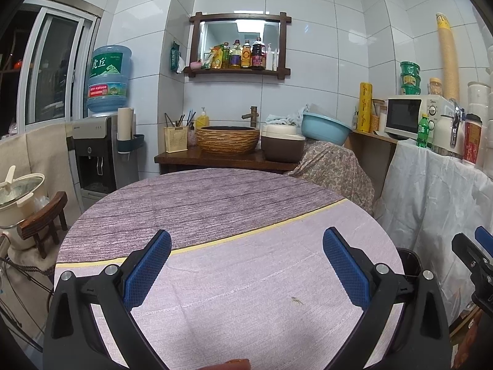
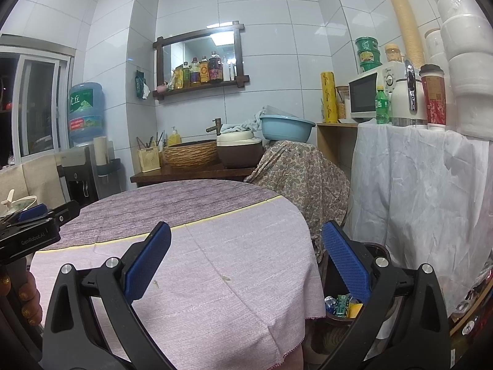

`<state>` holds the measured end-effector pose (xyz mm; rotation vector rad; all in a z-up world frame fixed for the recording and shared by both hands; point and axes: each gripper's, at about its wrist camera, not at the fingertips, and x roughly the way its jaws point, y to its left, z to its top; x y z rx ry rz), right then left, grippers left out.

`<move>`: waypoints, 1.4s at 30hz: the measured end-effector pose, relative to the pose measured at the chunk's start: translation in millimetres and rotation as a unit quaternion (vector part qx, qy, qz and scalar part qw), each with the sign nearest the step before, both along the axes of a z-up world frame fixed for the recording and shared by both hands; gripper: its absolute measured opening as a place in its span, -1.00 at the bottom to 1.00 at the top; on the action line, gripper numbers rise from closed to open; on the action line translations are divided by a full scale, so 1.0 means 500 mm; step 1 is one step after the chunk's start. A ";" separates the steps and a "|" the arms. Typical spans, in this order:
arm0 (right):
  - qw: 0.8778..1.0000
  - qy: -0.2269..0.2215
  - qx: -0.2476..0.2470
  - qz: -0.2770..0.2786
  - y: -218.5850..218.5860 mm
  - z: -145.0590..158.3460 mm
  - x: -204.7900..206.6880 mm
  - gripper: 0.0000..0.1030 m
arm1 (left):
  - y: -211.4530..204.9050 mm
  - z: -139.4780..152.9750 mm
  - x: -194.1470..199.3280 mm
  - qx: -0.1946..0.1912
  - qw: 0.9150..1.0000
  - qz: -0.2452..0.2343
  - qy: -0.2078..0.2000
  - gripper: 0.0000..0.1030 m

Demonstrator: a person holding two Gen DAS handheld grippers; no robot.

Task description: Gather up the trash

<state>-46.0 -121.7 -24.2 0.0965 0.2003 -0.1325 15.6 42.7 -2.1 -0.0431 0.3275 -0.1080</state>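
Note:
My left gripper (image 1: 246,265) hangs open over the round table (image 1: 215,203) with its lilac cloth, and nothing sits between its blue pads. My right gripper (image 2: 246,262) is open too, above the table's right edge. Below it, beside the table, stands a dark bin (image 2: 372,252) that holds several wrappers (image 2: 342,303), green, blue and yellow. The bin's rim (image 1: 411,257) also shows in the left wrist view past the right finger. Only small brown stains (image 2: 226,277) mark the cloth. The left gripper (image 2: 37,219) appears at the left of the right wrist view, held by a hand (image 2: 27,296).
A white-draped counter (image 2: 416,185) with a microwave (image 2: 366,97), bottle and cups stands at the right. A paisley-covered object (image 2: 295,172) is behind the table. Sink stand (image 1: 228,157), water dispenser (image 1: 98,154) and a small stool (image 1: 46,215) with a pot (image 1: 18,194) line the back and left.

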 end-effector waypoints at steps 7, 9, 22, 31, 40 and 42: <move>1.000 0.000 0.000 0.000 -0.001 0.001 0.000 0.89 | -0.003 -0.002 -0.001 0.003 1.000 -0.001 0.001 0.90; 1.000 0.000 0.000 0.001 -0.001 0.001 0.000 0.89 | -0.004 -0.004 -0.001 0.004 1.000 -0.001 0.001 0.90; 1.000 0.002 0.000 0.001 -0.002 0.002 0.001 0.89 | -0.005 -0.008 -0.002 0.006 1.000 -0.003 0.002 0.90; 1.000 0.002 0.000 0.002 -0.004 0.002 0.003 0.89 | -0.006 -0.010 -0.003 0.007 1.000 -0.003 0.002 0.90; 1.000 0.003 0.000 0.003 -0.003 0.003 0.005 0.89 | -0.007 -0.011 -0.002 0.006 1.000 -0.002 0.003 0.90; 1.000 0.003 0.001 0.004 -0.005 0.002 0.005 0.89 | -0.008 -0.012 -0.004 0.008 1.000 -0.001 0.001 0.90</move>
